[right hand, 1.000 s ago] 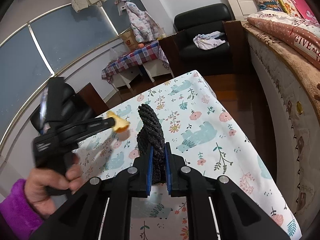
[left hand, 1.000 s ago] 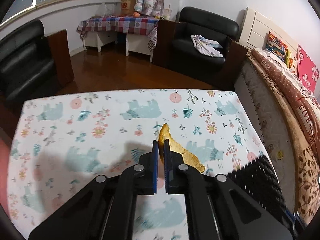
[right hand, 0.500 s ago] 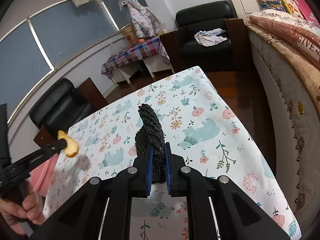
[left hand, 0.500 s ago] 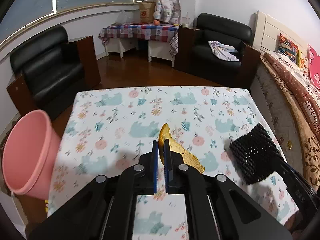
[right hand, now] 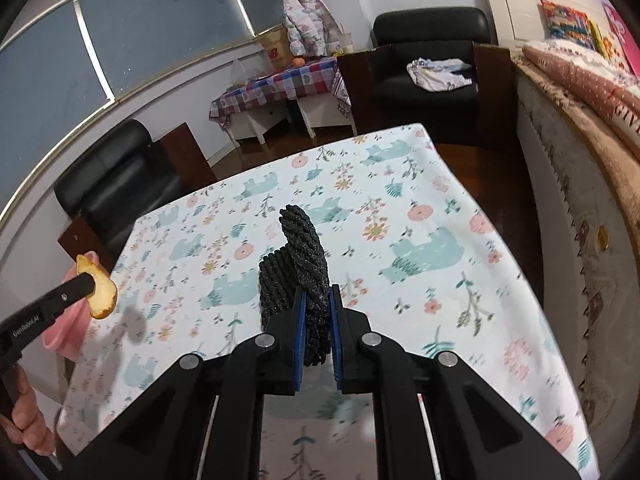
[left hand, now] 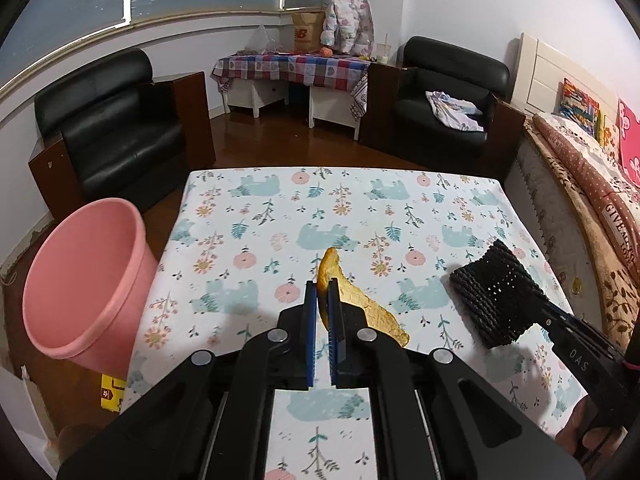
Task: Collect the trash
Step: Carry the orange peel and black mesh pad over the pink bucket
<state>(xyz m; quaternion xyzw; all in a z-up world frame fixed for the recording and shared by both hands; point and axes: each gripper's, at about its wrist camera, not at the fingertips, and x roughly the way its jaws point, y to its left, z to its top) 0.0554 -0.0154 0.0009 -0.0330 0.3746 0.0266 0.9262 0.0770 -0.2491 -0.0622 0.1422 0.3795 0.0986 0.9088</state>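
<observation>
My left gripper (left hand: 321, 295) is shut on a yellow fruit peel (left hand: 352, 300) and holds it in the air above the floral tablecloth (left hand: 280, 224). The peel also shows in the right wrist view (right hand: 98, 288), near the table's left edge. My right gripper (right hand: 317, 308) is shut on a folded black mesh pad (right hand: 298, 264), held above the table. The pad shows at the right in the left wrist view (left hand: 496, 294). A pink bin (left hand: 84, 280) stands on the floor left of the table, and part of it shows behind the peel (right hand: 66, 328).
Two black armchairs (left hand: 120, 132) (left hand: 448, 96) stand beyond the table. A checked side table (left hand: 296, 68) is at the back wall. A bed (left hand: 588, 184) runs along the right side. A yellow label (left hand: 112, 394) lies on the floor under the bin.
Both grippers have drawn back and up from the table with their loads. The pink bin has come further into the left wrist view. The peel now hangs nearer the bin.
</observation>
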